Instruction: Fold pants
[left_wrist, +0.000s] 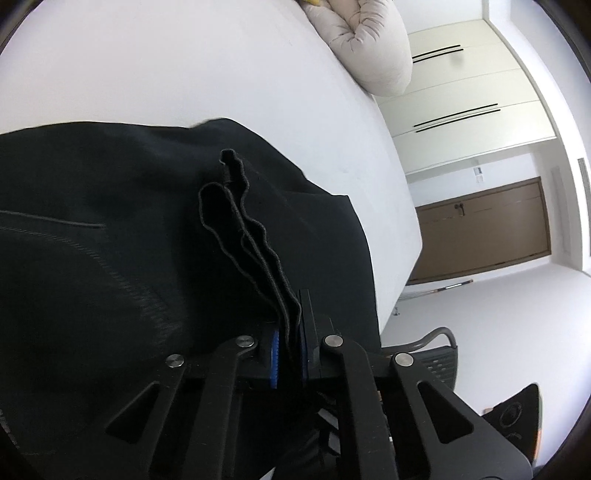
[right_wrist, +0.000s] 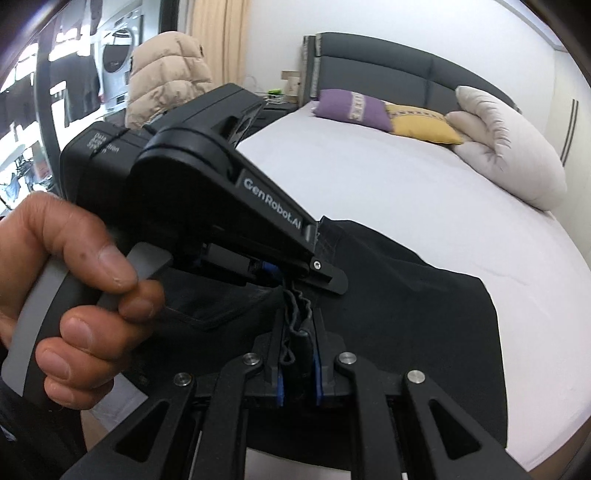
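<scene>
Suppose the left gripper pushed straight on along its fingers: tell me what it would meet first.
The left gripper is already shut on the bunched edge of the black pants. Straight ahead lies more of that cloth, then probably the white bed sheet; depth is unclear.

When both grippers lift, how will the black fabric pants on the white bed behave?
The black fabric pants will probably sag limply: their edge bunches in wavy folds inside the right gripper. The left gripper pinches several thin layers, so they seem light, though layers might slip unevenly.
</scene>
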